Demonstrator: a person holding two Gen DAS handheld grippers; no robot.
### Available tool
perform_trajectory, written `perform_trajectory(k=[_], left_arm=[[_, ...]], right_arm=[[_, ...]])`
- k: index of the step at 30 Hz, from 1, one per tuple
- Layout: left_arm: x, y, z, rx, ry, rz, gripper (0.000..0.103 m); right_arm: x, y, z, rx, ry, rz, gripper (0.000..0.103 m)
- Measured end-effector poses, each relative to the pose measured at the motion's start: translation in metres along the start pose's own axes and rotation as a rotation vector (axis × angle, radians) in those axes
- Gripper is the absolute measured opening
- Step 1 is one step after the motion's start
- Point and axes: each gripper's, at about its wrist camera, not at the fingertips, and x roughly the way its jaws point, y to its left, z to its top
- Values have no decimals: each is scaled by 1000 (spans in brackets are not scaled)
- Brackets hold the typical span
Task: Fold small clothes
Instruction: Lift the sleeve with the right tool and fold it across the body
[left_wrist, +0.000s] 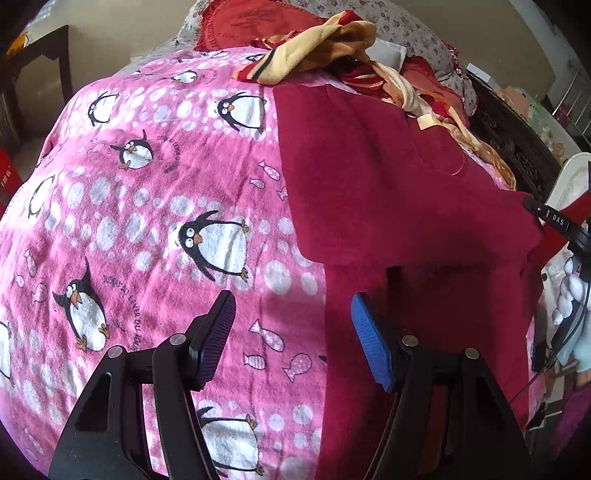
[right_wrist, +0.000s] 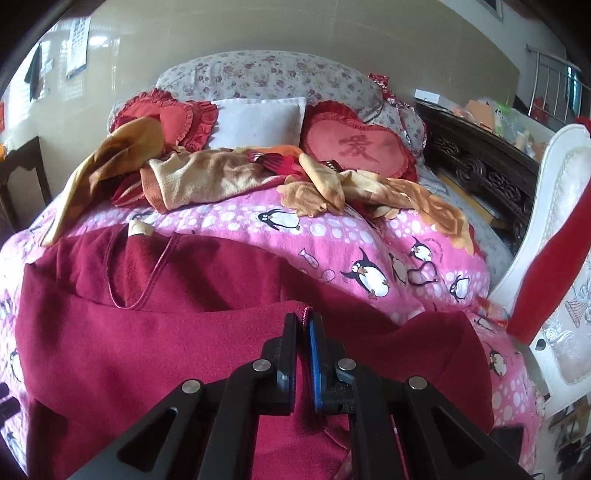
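Observation:
A dark red fleece garment (left_wrist: 388, 192) lies spread on the pink penguin blanket (left_wrist: 166, 206). My left gripper (left_wrist: 291, 310) is open and empty, hovering over the garment's left edge; its blue pad (left_wrist: 371, 343) is above the red cloth. In the right wrist view the garment (right_wrist: 155, 332) fills the foreground, its neckline towards the pillows. My right gripper (right_wrist: 304, 321) is shut on a fold of the garment's edge and holds it up. The right gripper's tip also shows at the garment's right corner in the left wrist view (left_wrist: 554, 218).
A heap of yellow and red cloths (right_wrist: 229, 177) lies beyond the garment, before heart cushions (right_wrist: 354, 147) and a white pillow (right_wrist: 258, 122). A white chair back (right_wrist: 554, 240) with a red cloth (right_wrist: 546, 273) stands right. A dark carved cabinet (right_wrist: 480, 158) is beyond it.

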Motion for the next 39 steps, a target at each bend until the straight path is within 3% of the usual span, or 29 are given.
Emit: perform_trajectory(k=[4, 7, 13, 18, 23, 25, 27, 29, 30, 33, 35, 39], left_arm=[[4, -8, -2, 9, 9, -51, 65], [8, -11, -3, -11, 8, -61, 65], [18, -13, -5, 20, 10, 41, 65], [19, -7, -4, 23, 10, 73, 65], [16, -1, -5, 28, 3, 122, 66], [14, 4, -6, 16, -4, 123, 66], [13, 10, -7, -4, -6, 124, 66], [13, 15, -9, -17, -8, 139, 65], [13, 17, -9, -22, -7, 132, 65], [10, 18, -11, -32, -11, 121, 65], [8, 18, -11, -36, -11, 113, 65], [1, 21, -15, -36, -13, 93, 65]], right_arm=[[-18, -10, 6, 78, -27, 86, 5], [-46, -9, 20, 88, -94, 129, 5], [-90, -18, 44, 104, -214, 117, 5], [-56, -34, 32, 135, -115, 24, 5], [11, -33, 8, 49, 55, -99, 5], [17, -30, 6, 29, 67, -112, 6], [4, -26, 10, 52, 16, -64, 16], [-15, -11, 19, 53, -59, 40, 40], [-26, 7, 26, 25, -100, 149, 43], [-36, 71, 41, -116, -99, 409, 45], [-36, 117, 46, -219, -84, 505, 45], [-24, 214, 48, -457, -66, 573, 45]])
